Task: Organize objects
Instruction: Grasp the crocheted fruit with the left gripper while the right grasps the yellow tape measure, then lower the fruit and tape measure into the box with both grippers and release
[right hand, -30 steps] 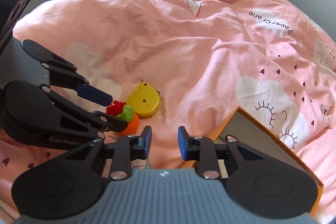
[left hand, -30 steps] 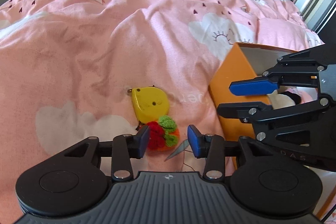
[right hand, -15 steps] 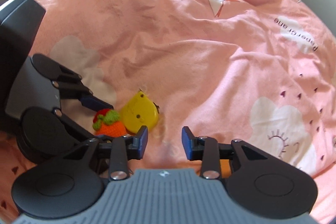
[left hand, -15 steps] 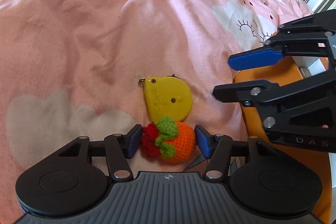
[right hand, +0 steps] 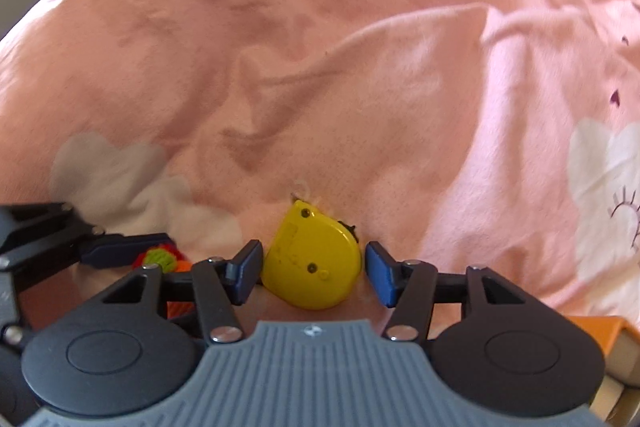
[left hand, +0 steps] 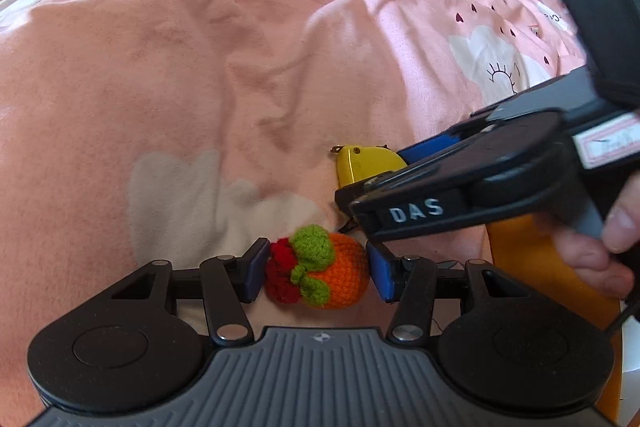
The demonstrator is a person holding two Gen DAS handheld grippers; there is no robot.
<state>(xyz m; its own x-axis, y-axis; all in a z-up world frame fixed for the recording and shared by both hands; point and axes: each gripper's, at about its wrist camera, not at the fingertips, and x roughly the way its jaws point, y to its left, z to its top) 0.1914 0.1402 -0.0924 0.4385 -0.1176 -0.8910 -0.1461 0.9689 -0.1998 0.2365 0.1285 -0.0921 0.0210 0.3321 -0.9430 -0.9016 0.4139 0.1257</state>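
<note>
The crocheted orange toy (left hand: 318,267) lies on the pink bedspread (left hand: 180,75), sitting right between my left gripper (left hand: 316,271) jaws, spread wide, pads not clearly touching. Just beyond, the yellow tape measure (right hand: 314,261) sits between my right gripper (right hand: 314,269) jaws, also released. Orange box (left hand: 520,247) at right.

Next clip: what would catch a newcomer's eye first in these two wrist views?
Against the pink bedspread, the crocheted orange toy stands out, sitting between the open fingers of the left gripper near the bottom of the left wrist view. Just behind it, the yellow tape measure lies framed the same way by the open right gripper. An orange box edges in at the lower right.
</note>
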